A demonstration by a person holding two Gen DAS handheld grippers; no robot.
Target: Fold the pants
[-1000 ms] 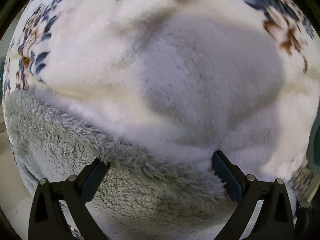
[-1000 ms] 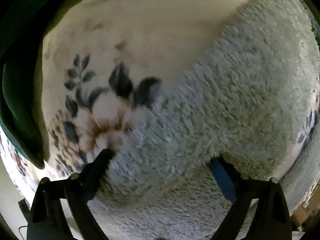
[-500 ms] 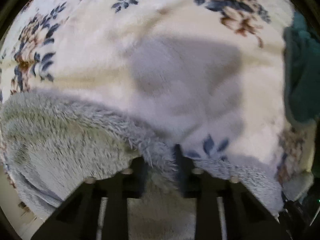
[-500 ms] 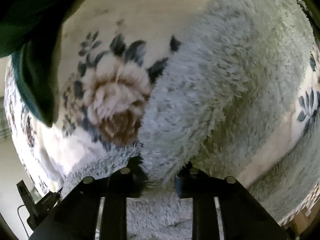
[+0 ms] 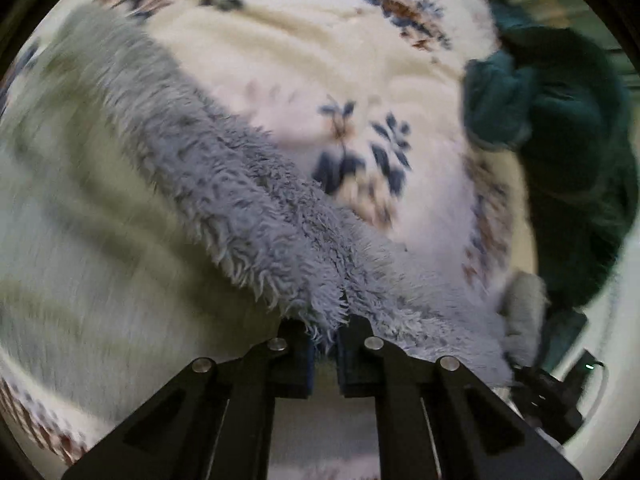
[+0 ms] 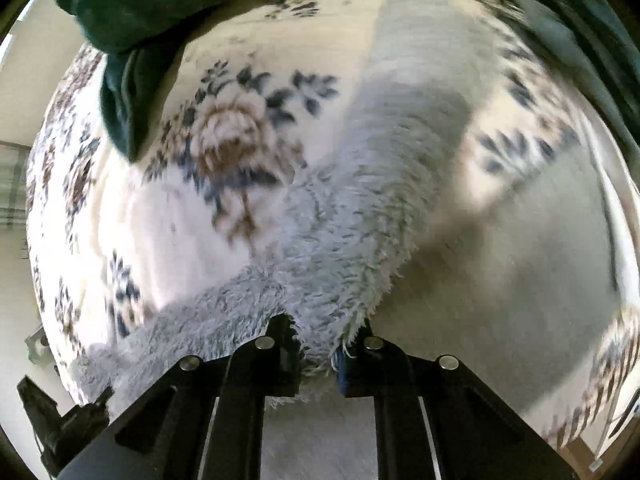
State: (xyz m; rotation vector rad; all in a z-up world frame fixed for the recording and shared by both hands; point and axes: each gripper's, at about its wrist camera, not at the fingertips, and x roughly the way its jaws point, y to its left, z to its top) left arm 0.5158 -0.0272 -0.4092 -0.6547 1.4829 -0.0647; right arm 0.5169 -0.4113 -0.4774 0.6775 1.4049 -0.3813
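Observation:
The pants (image 5: 224, 184) are pale grey-blue fluffy fleece, lying on a cream blanket with blue and brown flowers (image 5: 320, 60). My left gripper (image 5: 325, 332) is shut on an edge of the pants and holds it lifted off the blanket, the fabric stretching up and left. In the right wrist view the pants (image 6: 360, 220) run up the middle. My right gripper (image 6: 318, 344) is shut on another edge of the pants, with fleece bunched between the fingers.
A dark green garment (image 5: 568, 128) lies on the blanket at the right in the left wrist view, and along the top and left (image 6: 132, 8) in the right wrist view. The other gripper's black body (image 6: 60, 420) shows at lower left.
Both grippers went from open around the fleece edge to shut on it, then lifted it. The pants edge now hangs from the fingers, and more of the blanket and green garment shows.

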